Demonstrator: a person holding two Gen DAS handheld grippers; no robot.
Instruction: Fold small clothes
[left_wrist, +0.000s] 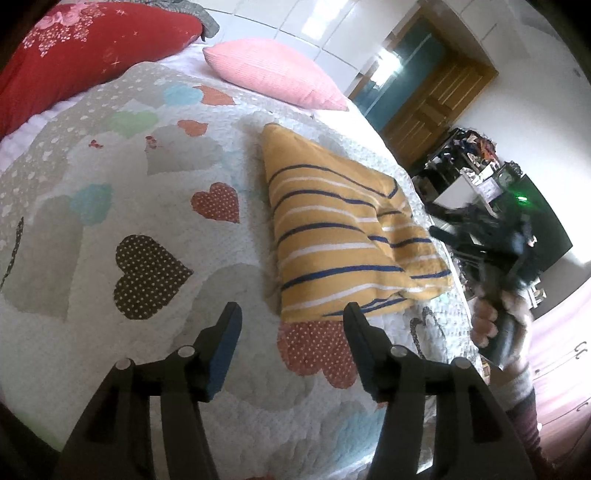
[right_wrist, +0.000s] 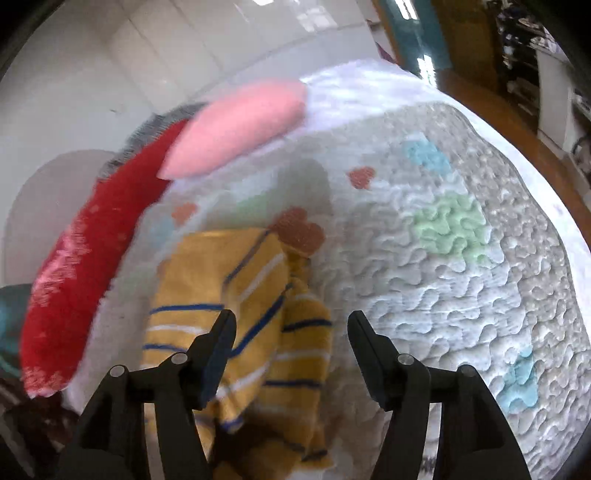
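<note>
A small yellow garment with blue and white stripes (left_wrist: 340, 236) lies folded on the quilted bedspread (left_wrist: 147, 221). My left gripper (left_wrist: 291, 314) is open and empty, just short of the garment's near edge. My right gripper (right_wrist: 291, 321) is open and empty above the garment (right_wrist: 240, 314), which lies below and to the left of its fingers. The right gripper also shows in the left wrist view (left_wrist: 480, 240), blurred, held in a hand past the garment's right side.
A red pillow (left_wrist: 85, 55) and a pink pillow (left_wrist: 273, 74) lie at the head of the bed. The bed's right edge (left_wrist: 443, 258) drops to a wooden floor (right_wrist: 517, 122). A cluttered shelf (left_wrist: 465, 155) and a wooden door (left_wrist: 432, 107) stand beyond.
</note>
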